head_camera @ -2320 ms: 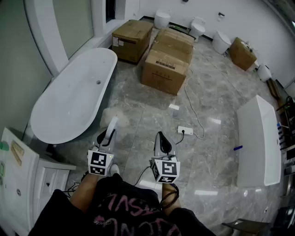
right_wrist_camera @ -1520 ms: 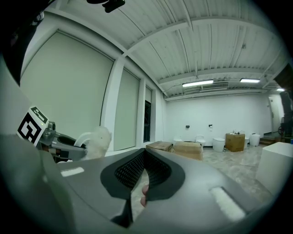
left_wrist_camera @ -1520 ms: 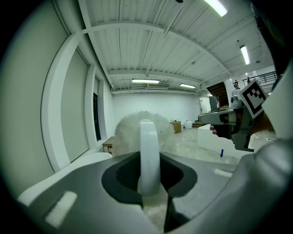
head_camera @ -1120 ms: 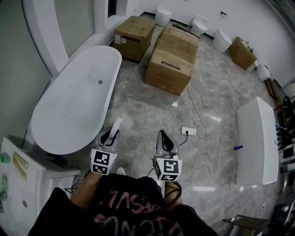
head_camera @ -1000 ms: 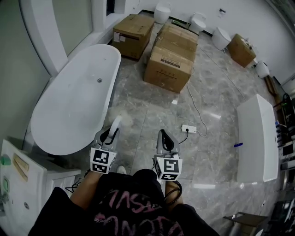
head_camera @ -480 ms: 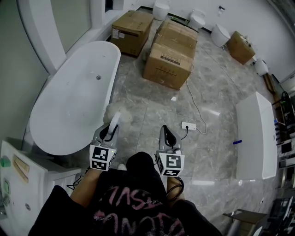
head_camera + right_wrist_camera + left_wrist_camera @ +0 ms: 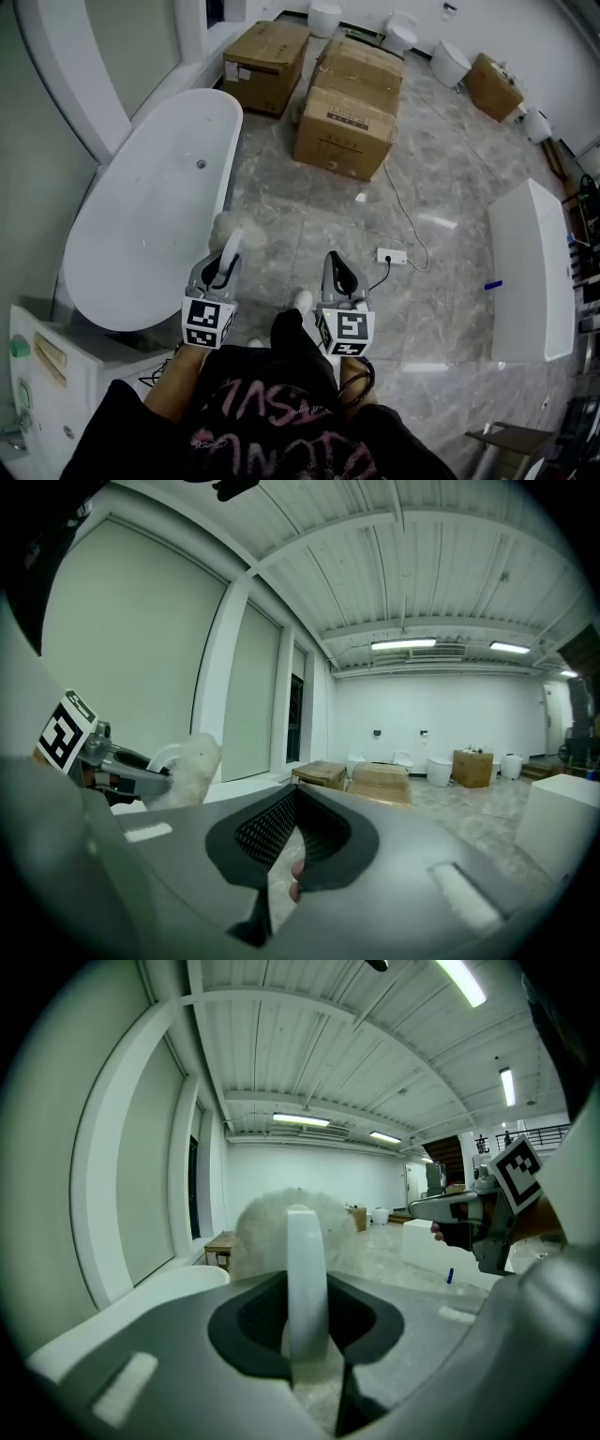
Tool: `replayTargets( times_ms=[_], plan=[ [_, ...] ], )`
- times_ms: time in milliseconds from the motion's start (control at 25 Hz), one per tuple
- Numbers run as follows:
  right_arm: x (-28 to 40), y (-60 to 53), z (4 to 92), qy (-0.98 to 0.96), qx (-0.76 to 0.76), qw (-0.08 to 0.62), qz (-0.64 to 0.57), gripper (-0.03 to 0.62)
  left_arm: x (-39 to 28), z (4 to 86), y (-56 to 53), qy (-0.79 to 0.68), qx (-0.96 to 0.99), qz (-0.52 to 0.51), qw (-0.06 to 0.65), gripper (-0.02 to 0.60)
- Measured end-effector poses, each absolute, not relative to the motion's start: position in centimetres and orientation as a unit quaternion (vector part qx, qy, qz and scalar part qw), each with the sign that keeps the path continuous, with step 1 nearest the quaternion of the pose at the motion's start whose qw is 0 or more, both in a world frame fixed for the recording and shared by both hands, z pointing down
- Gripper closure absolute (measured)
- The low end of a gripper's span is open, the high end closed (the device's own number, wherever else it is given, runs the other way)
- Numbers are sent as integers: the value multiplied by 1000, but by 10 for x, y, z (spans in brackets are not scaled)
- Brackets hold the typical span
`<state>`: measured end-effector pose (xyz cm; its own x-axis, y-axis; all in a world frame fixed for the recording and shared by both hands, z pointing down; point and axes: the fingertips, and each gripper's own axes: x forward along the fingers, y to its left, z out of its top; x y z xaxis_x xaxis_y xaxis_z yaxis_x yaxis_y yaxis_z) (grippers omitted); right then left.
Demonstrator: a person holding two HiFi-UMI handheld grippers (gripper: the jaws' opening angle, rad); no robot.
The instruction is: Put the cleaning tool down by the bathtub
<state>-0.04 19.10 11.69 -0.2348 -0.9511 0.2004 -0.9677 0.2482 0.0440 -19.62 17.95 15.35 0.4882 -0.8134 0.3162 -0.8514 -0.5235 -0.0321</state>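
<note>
Person stepped forward: a shoe [image 7: 302,301] showed between the grippers, bathtub [image 7: 141,202] close on the left. Left gripper [image 7: 223,266] jaws stayed clamped on the cleaning tool [image 7: 231,242], its fluffy head above the floor beside the tub. Right gripper [image 7: 337,274] jaws were closed and empty, so only lowering and release looked left.

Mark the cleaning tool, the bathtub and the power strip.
cleaning tool [image 7: 306,1279]: left gripper view, on its white handle.
bathtub [image 7: 141,211]: head view, on the bare inner basin.
power strip [image 7: 391,255]: head view, on the middle of its white body.
</note>
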Motion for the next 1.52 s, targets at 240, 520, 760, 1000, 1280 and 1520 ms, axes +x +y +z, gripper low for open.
replayTargets(
  times_ms=[240, 520, 760, 1000, 1280, 1520],
  plan=[
    [15, 166, 127, -784, 610, 98, 55, 582, -181, 159, 158, -477, 862, 158, 61, 508],
    [32, 128, 143, -786, 606, 104, 72, 582, -160, 175, 126, -469, 862, 180, 73, 508],
    [53, 88, 156, -789, 599, 110, 84, 582, -140, 187, 91, -465, 860, 194, 75, 508],
    [80, 48, 165, -791, 593, 113, 96, 582, -111, 194, 52, -464, 857, 208, 79, 508],
    [113, 5, 174, -800, 579, 112, 108, 582, -76, 191, 11, -464, 850, 242, 58, 508],
    [125, -22, 183, -812, 562, 108, 116, 582, -64, 198, -4, -468, 839, 269, 61, 508]
  ],
)
